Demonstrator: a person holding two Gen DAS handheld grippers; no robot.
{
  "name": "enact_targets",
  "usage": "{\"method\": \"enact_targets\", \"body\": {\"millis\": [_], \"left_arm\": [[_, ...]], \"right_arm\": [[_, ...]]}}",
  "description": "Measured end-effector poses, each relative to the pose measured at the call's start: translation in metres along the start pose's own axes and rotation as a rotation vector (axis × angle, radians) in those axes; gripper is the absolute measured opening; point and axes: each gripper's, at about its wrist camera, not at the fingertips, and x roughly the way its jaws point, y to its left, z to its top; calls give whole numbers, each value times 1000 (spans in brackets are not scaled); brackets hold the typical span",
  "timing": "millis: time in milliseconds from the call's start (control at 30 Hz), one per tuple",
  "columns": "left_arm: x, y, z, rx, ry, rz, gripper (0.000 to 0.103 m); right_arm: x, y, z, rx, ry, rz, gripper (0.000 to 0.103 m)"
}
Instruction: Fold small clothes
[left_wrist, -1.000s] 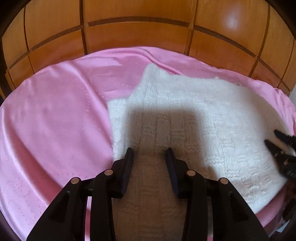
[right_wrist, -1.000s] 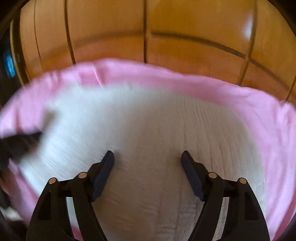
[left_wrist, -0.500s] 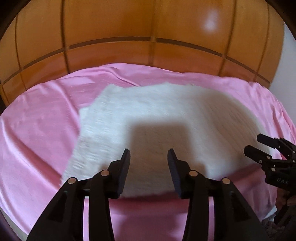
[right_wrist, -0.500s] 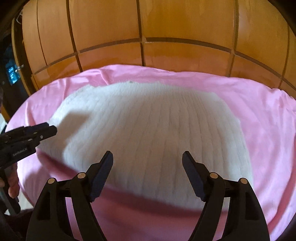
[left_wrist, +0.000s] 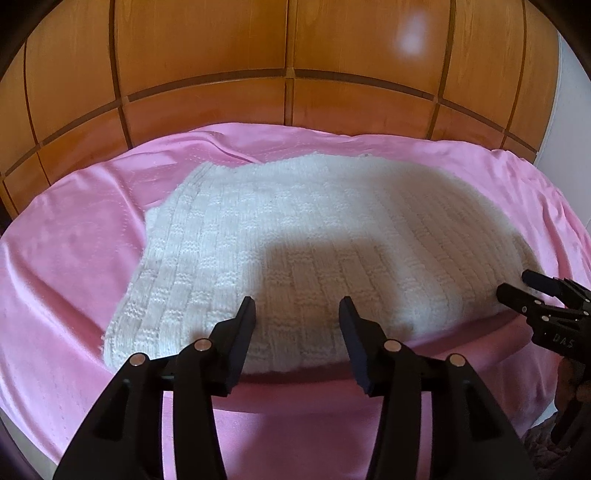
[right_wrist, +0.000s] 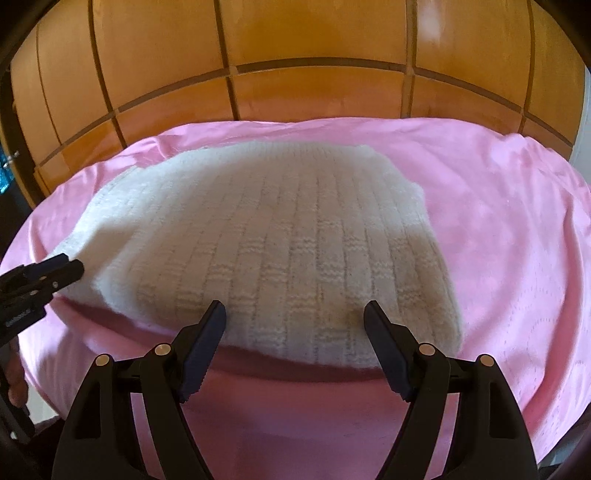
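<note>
White knitted garment (left_wrist: 314, 251) lies folded flat in a roughly rectangular pad on the pink sheet (left_wrist: 66, 280), about mid-sheet, its basket-weave ribs running toward the cameras; all later places are given relative to it. Beyond its far edge the sheet ends against a wooden panelled headboard (left_wrist: 288, 44), with a raised crease in the sheet just off the far-left corner. Nothing lies on top of the garment and nothing blocks either approach; a soft block-shaped shadow covers its near half. Compared with one second ago: then the left wrist view had its fingers low over the knit, with the fabric filling the bottom of the frame; now a band of bare sheet shows in front of the garment's near edge in both wrist views, so both tools have backed off toward the near side. The right view was motion-blurred then and is sharp now. Left gripper (left_wrist: 297, 314) hangs just short of the near edge, jaws part-way apart and opening, nothing between them, no contact with the knit. Right gripper (right_wrist: 294, 317) sits likewise just off the near edge toward the right-hand end, jaws wide, empty. Each tool's tip shows at the rim of the other's view, beside the garment's near corners.
</note>
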Motion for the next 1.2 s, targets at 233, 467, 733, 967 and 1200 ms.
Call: {"method": "enact_targets", "body": {"millis": [233, 467, 733, 967, 1200], "left_arm": [[21, 5, -11, -8, 68, 11, 51], [7, 12, -8, -40, 41, 1, 50], [-1, 42, -7, -127, 10, 21, 56], [-3, 45, -6, -128, 2, 66, 56], [-4, 72, -1, -206, -6, 118, 56]], "right_arm": [[22, -10, -14, 9, 11, -28, 78], [5, -19, -2, 69, 50, 48, 78], [-28, -101, 21, 353, -50, 37, 78], [-18, -123, 20, 435, -38, 45, 78], [-17, -88, 27, 293, -56, 46, 77]]}}
